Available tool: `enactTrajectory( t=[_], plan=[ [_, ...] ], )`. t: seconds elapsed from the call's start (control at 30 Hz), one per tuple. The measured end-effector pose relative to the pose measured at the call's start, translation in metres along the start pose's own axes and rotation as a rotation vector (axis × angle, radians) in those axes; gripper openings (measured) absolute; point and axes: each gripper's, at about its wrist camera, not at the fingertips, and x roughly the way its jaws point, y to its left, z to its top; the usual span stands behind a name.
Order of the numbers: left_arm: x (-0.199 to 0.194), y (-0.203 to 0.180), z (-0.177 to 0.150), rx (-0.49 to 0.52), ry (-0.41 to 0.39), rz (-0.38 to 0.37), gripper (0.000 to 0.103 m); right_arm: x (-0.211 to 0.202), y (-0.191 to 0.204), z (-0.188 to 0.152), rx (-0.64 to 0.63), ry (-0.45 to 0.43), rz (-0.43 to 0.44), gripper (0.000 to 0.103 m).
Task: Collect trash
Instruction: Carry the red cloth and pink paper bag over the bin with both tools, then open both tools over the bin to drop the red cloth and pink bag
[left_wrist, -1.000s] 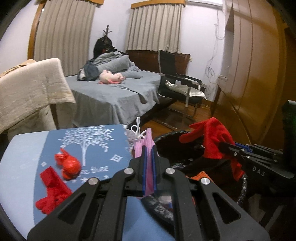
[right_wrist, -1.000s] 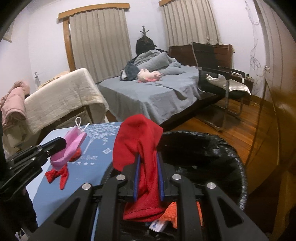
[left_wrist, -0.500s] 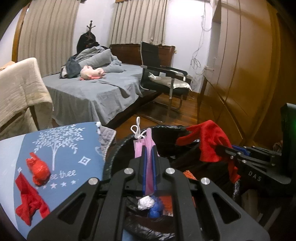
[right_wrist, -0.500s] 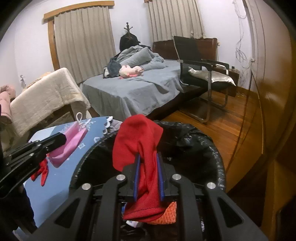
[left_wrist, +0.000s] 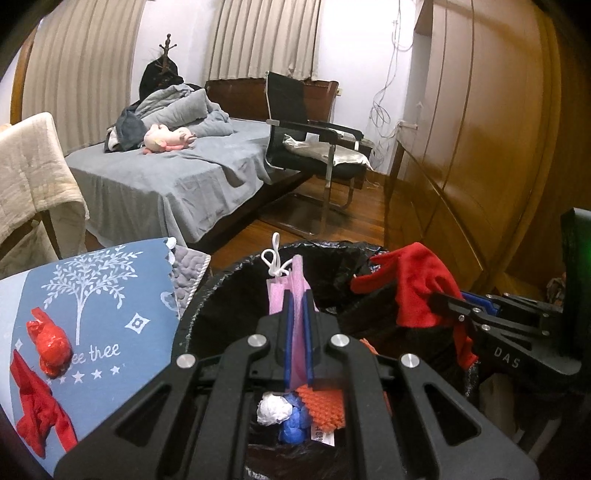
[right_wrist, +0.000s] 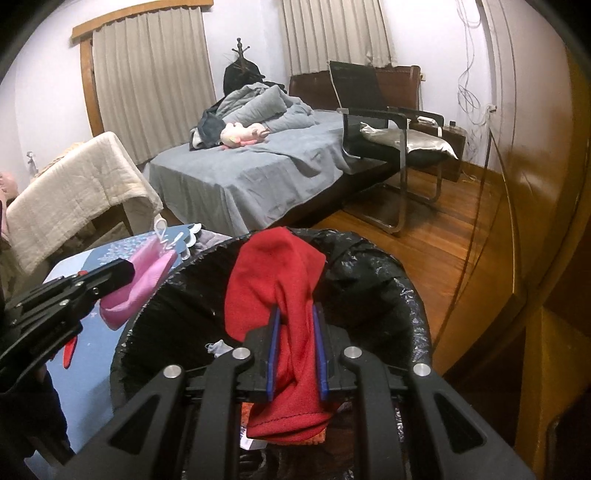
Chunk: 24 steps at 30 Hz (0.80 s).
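As both hands swung off the blue mat (left_wrist: 92, 295), the left gripper (left_wrist: 297, 314), clamped on a pink mask (left_wrist: 295, 284), and right gripper (right_wrist: 297, 339), pinching a red cloth (right_wrist: 273, 280), came over the bin (right_wrist: 369, 273). Both ready to drop; 2 red scraps (left_wrist: 48, 343) remained left.

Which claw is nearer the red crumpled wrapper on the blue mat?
Left. The left claw, holding the pink mask over the bin, sits beside the wrapper; the right claw is across the bin.

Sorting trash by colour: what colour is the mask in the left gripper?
Pink mask, white loops; left wrist view shows it best.
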Motion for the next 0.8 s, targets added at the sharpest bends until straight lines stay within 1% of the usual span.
enactTrajectory(
  t=[0.13, 0.17, 0.2, 0.23, 0.27, 0.3, 0.33, 0.4, 0.43, 0.47, 0.5, 0.53, 0.57, 0.6, 0.7, 0.8],
  plan=[
    [0.003, -0.001, 0.0, -0.001, 0.009, -0.016, 0.008, 0.003, -0.002, -0.001, 0.002, 0.008, -0.008, 0.018],
    [0.004, -0.001, 0.0, -0.002, 0.012, -0.022, 0.014, 0.005, -0.002, -0.001, 0.001, 0.013, -0.012, 0.021],
    [0.005, 0.0, -0.001, -0.004, 0.014, -0.024, 0.026, 0.006, -0.002, -0.001, 0.0, 0.019, -0.017, 0.024],
    [0.004, 0.001, -0.001, -0.009, 0.012, -0.023, 0.033, 0.008, -0.003, -0.002, 0.001, 0.022, -0.025, 0.025],
    [0.003, 0.001, -0.001, -0.014, 0.008, -0.024, 0.042, 0.009, -0.003, -0.001, 0.004, 0.027, -0.032, 0.029],
    [0.001, 0.003, -0.001, -0.018, 0.003, -0.023, 0.044, 0.01, -0.004, -0.002, 0.007, 0.029, -0.036, 0.035],
    [0.0, 0.004, -0.001, -0.018, 0.002, -0.022, 0.046, 0.01, -0.005, -0.002, 0.01, 0.028, -0.042, 0.039],
    [-0.004, 0.006, 0.0, -0.018, -0.004, -0.011, 0.054, 0.008, -0.005, -0.002, 0.01, 0.021, -0.052, 0.048],
    [-0.006, 0.008, 0.0, -0.019, -0.01, -0.003, 0.056, 0.007, -0.005, -0.002, 0.008, 0.017, -0.054, 0.052],
    [-0.009, 0.01, 0.0, -0.018, -0.016, 0.005, 0.06, 0.006, -0.004, -0.002, 0.008, 0.014, -0.056, 0.063],
    [-0.013, 0.013, 0.001, -0.017, -0.022, 0.016, 0.067, 0.004, -0.003, -0.002, 0.008, 0.006, -0.059, 0.075],
    [-0.016, 0.016, 0.002, -0.016, -0.027, 0.031, 0.071, 0.001, -0.002, -0.002, 0.008, -0.004, -0.062, 0.08],
    [-0.02, 0.018, 0.001, -0.017, -0.032, 0.044, 0.079, -0.001, -0.002, -0.002, 0.008, -0.013, -0.063, 0.09],
    [-0.024, 0.022, 0.001, -0.017, -0.034, 0.056, 0.084, -0.004, 0.001, -0.001, 0.007, -0.023, -0.06, 0.095],
    [-0.036, 0.035, -0.001, -0.021, -0.035, 0.084, 0.088, -0.009, 0.01, -0.001, -0.008, -0.034, -0.03, 0.097],
    [-0.05, 0.051, -0.006, -0.041, -0.037, 0.133, 0.091, -0.012, 0.022, -0.001, -0.021, -0.041, 0.002, 0.097]
  ],
)
